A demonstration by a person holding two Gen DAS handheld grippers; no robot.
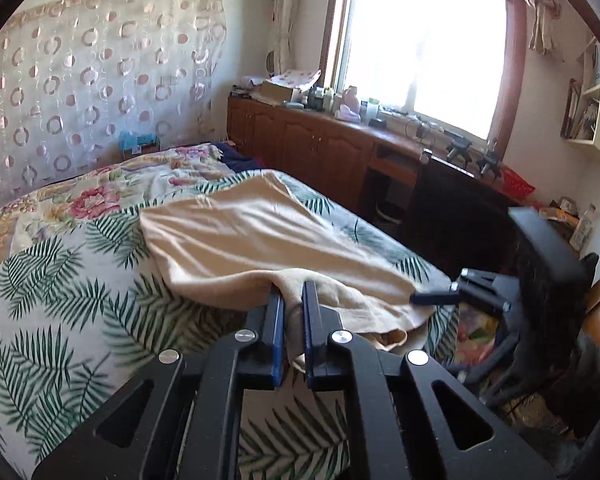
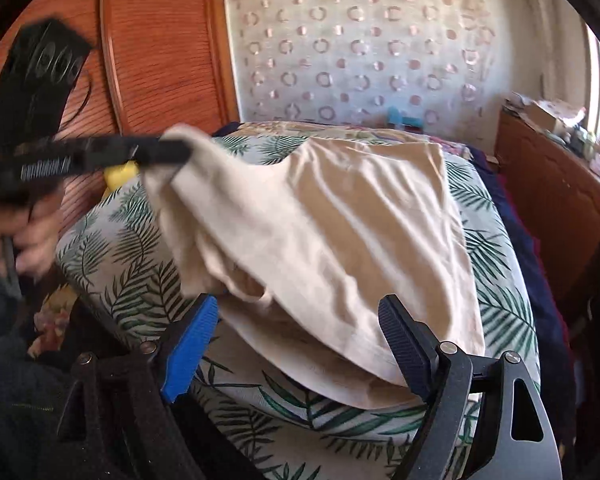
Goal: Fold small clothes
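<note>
A big bed (image 1: 60, 300) is filling the room. A white cover with green leaf prints (image 2: 496, 304) is lying over its near part. Farther back, a flowery quilt (image 1: 100, 192) is lying across the bed. A soft cream cloth (image 2: 340, 220) is spreading over the leafy cover, and its near left corner is lifting up off the bed. A dark blue cloth (image 2: 516, 220) is hanging down the right side.

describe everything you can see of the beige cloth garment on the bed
The beige cloth garment is soft, thin and creased, looks like cotton knit, with a hemmed edge. Most of it lies spread on the palm-leaf bedspread. One near corner is pinched in the shut left gripper and lifted, so the fabric drapes down from it. The open right gripper straddles the near edge without clamping it.
</note>
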